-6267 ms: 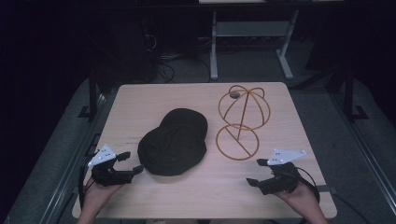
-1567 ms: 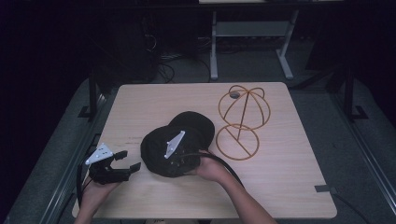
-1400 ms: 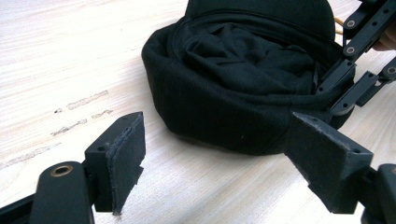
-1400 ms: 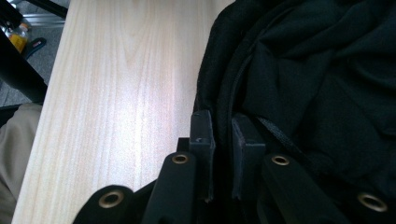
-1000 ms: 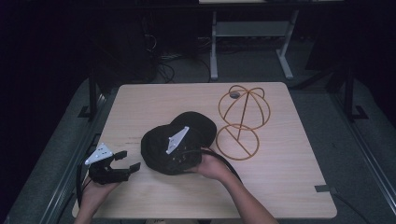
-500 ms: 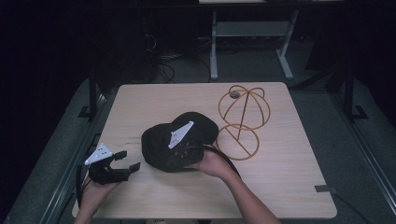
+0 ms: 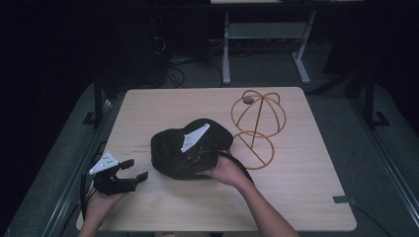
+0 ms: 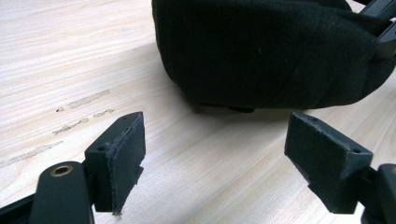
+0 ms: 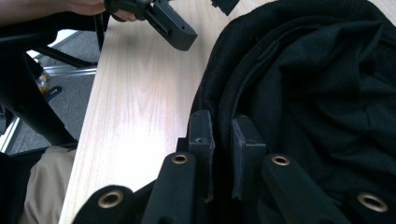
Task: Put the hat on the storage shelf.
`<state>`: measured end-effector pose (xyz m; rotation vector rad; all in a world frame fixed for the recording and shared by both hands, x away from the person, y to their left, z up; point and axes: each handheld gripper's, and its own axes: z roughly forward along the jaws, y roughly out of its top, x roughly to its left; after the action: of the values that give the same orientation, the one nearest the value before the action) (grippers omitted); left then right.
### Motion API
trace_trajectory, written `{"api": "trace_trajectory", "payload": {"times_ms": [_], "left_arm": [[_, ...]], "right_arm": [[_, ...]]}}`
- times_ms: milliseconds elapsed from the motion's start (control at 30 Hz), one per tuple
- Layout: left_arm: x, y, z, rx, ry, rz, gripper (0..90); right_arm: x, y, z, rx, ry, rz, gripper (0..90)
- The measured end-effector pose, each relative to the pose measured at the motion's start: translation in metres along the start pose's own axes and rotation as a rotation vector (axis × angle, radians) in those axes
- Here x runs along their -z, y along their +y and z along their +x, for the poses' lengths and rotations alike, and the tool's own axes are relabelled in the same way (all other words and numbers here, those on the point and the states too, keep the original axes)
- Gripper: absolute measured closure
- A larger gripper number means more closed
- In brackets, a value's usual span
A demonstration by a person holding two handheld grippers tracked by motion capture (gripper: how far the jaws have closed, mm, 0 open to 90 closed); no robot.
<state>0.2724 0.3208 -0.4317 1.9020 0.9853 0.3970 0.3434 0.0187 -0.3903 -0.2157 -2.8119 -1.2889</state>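
High view: right gripper [image 7: 197, 148] pinches black cap [image 7: 170, 153] beside wire stand [image 7: 257, 126] — left gripper [image 7: 129, 173] fingers gape empty.

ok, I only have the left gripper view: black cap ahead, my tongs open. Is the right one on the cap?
Observer: Yes. The right gripper is shut on the edge of the cap.
Operator: Anything else on the table?
Observer: A wire cap stand, on the cap's right in the high view.
Operator: Where's my left gripper relative to the cap?
Observer: The left gripper sits near the table's front left corner, clear of the cap.
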Motion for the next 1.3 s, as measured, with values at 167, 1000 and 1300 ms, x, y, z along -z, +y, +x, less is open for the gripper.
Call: {"api": "trace_trajectory", "payload": {"times_ms": [167, 1000, 1300], "left_arm": [[0.0, 0.0, 0.0, 0.001, 0.0, -0.003, 20.2], [0.0, 0.004, -0.01, -0.017, -0.017, -0.023, 20.2], [0.003, 0.012, -0.022, -0.034, -0.047, -0.055, 20.3]], "right_arm": [[0.006, 0.001, 0.0, -0.025, 0.01, -0.034, 80.7], [0.042, 0.021, 0.013, -0.049, 0.021, -0.18, 80.5], [0.054, 0.032, 0.022, -0.018, 0.011, -0.202, 80.5]]}}
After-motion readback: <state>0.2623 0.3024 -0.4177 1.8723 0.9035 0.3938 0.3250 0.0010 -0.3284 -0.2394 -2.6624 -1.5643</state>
